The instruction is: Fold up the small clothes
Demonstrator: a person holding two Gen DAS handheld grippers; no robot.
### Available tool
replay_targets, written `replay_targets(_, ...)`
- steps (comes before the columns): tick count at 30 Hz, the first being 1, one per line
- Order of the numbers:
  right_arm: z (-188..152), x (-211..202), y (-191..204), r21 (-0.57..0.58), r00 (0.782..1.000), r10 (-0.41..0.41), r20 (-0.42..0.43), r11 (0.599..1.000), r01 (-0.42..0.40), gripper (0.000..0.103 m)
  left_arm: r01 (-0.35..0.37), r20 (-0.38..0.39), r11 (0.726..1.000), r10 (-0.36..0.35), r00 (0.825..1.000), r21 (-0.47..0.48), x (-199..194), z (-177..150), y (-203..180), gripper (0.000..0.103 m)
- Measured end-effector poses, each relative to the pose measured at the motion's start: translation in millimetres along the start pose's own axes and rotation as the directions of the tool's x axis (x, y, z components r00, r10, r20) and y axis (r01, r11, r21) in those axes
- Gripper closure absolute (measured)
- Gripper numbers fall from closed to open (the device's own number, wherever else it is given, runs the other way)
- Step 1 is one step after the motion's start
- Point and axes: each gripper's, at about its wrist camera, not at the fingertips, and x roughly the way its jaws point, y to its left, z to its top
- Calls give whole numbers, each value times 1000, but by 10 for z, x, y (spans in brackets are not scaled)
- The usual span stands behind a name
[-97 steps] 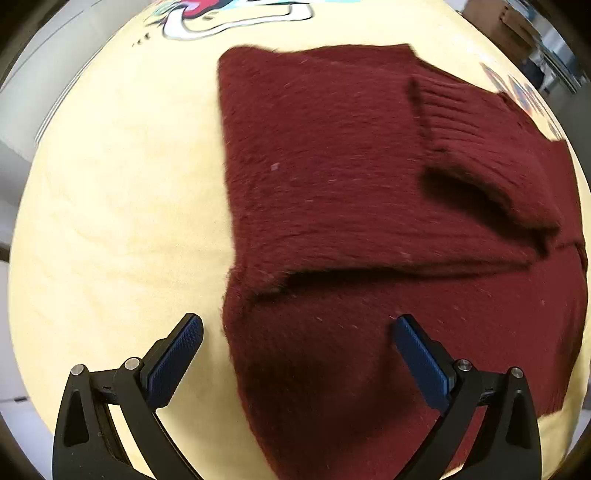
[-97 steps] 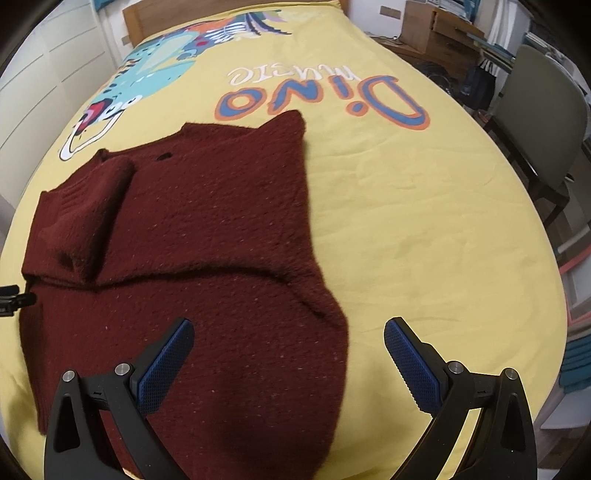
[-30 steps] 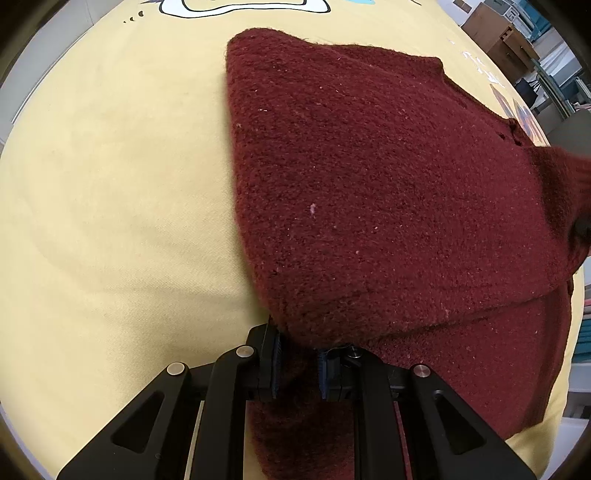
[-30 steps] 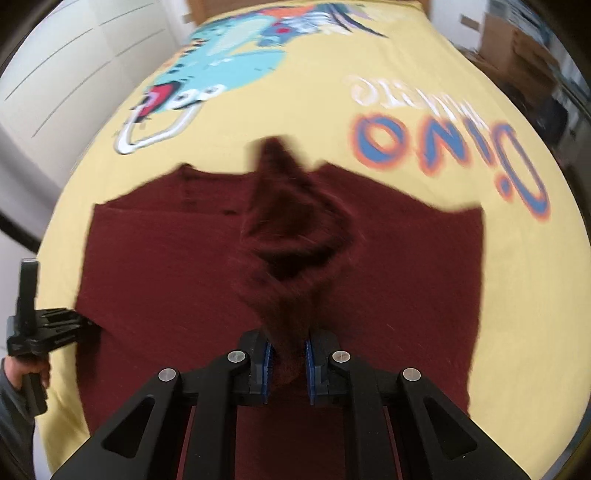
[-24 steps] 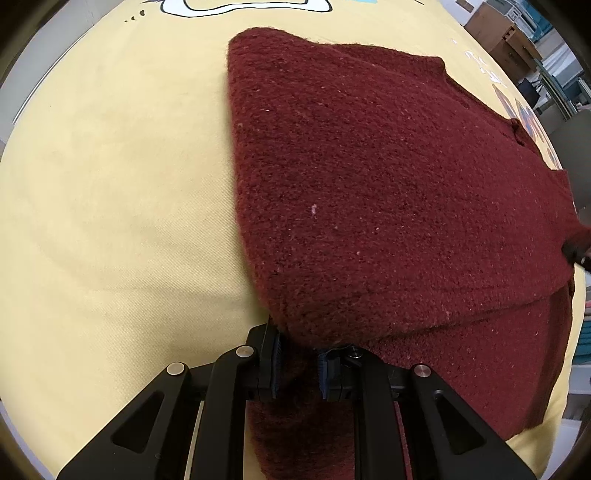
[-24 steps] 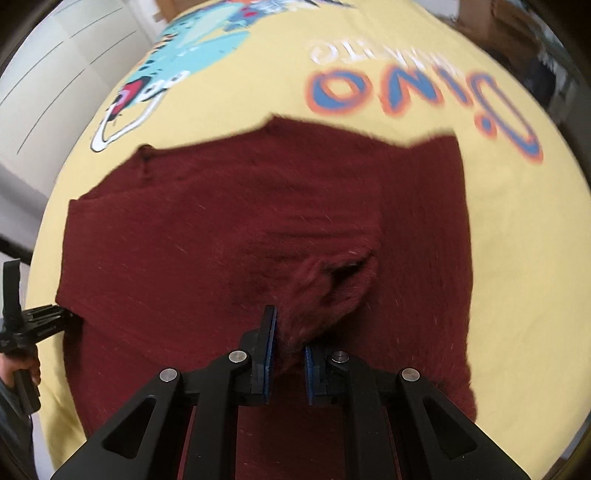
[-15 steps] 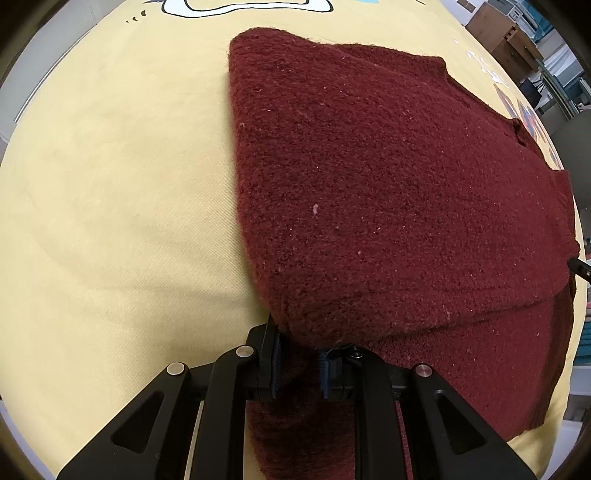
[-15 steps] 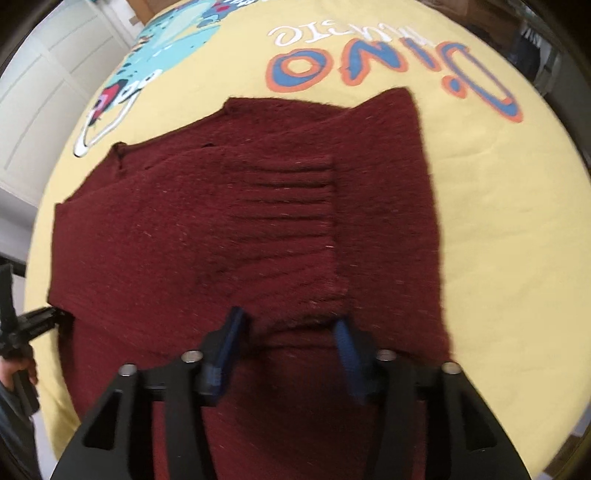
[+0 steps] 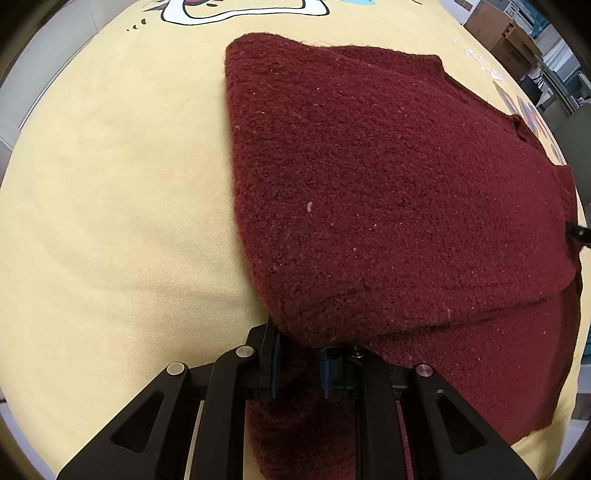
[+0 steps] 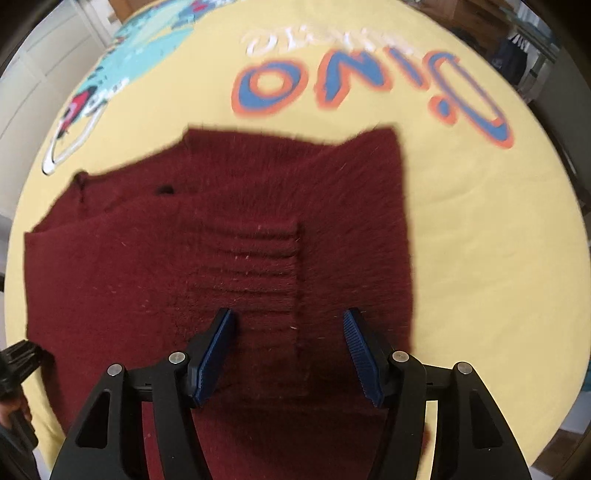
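Observation:
A dark red knitted sweater (image 9: 388, 192) lies on a yellow printed bedspread (image 9: 110, 206), its sleeves folded in over the body. My left gripper (image 9: 298, 360) is shut on the sweater's near left corner, and the fabric bulges up over the pads. In the right wrist view the same sweater (image 10: 122, 273) fills the middle, with the ribbed cuff (image 10: 258, 273) of a folded sleeve lying flat on it. My right gripper (image 10: 286, 350) hovers over that cuff with its jaws opening; the cuff lies between them and the pads stand clear of it.
The bedspread carries a cartoon dinosaur print (image 10: 88, 99) and blue and orange lettering (image 10: 369, 85). Bare yellow cloth (image 10: 498, 258) lies right of the sweater. A hand holding the left gripper (image 10: 16, 369) shows at the left edge. Furniture and boxes (image 9: 495, 29) stand beyond the bed.
My right gripper lowered the sleeve it held onto the sweater, then opened and let it go; the cuff now lies flat. The left gripper stayed shut on its corner without moving.

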Motion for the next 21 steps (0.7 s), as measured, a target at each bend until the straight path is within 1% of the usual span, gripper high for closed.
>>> replay_targets(2, -46, 77, 73, -24, 1000, -24, 12, 999, 24, 39, 2, 2, 1000, -2, 1000, -1, -1, -18, -5, 88)
replay_targets(4, -86, 104, 156, -75, 999, -50, 12, 996, 50, 42, 1, 3, 1000, -1, 1000, -2, -8, -32, -14, 88)
replay_targets(5, -103, 109, 198, -106, 998, -55, 5, 993, 55, 53, 1, 4, 1000, -1, 1000, -2, -13, -40, -17, 88)
replay_targets(7, -116, 57, 246, -136, 1000, -24, 4, 990, 25, 83, -3, 9, 1000, 3, 1000, 8, -27, -62, -51, 88)
replay_targets(8, -114, 24, 247, -135, 1000, -2, 4, 991, 3, 88, -2, 14, 1000, 2, 1000, 11, -16, -52, -48, 88)
replay_targets(9, -110, -13, 244, -131, 1000, 26, 8, 991, -24, 91, 0, 17, 1000, 0, 1000, 11, -21, -63, -49, 88)
replay_targets(10, -106, -58, 242, -134, 999, 27, 30, 991, -23, 91, 2, 18, 1000, -2, 1000, 9, -26, -75, -51, 88)
replay_targets(13, -107, -161, 244, -175, 996, -26, 89, 984, 41, 92, -9, 15, 1000, 9, 1000, 25, -39, -83, -69, 88)
replay_targets(16, -125, -249, 153, -153, 992, -30, 126, 987, 50, 92, -36, 16, 998, 35, 999, 59, -35, -85, -81, 88)
replay_targets(17, -132, -274, 121, -145, 988, -43, 145, 987, 64, 92, -41, 18, 997, 40, 999, 65, -27, -91, -91, 88)
replay_targets(18, -153, -273, 99, -141, 988, -52, 148, 987, 73, 92, -45, 18, 997, 44, 999, 65, -16, -98, -94, 88)
replay_targets(21, -195, -147, 89, -147, 991, -65, 116, 986, 82, 92, -37, 14, 998, 37, 999, 47, 0, -104, -68, 86)
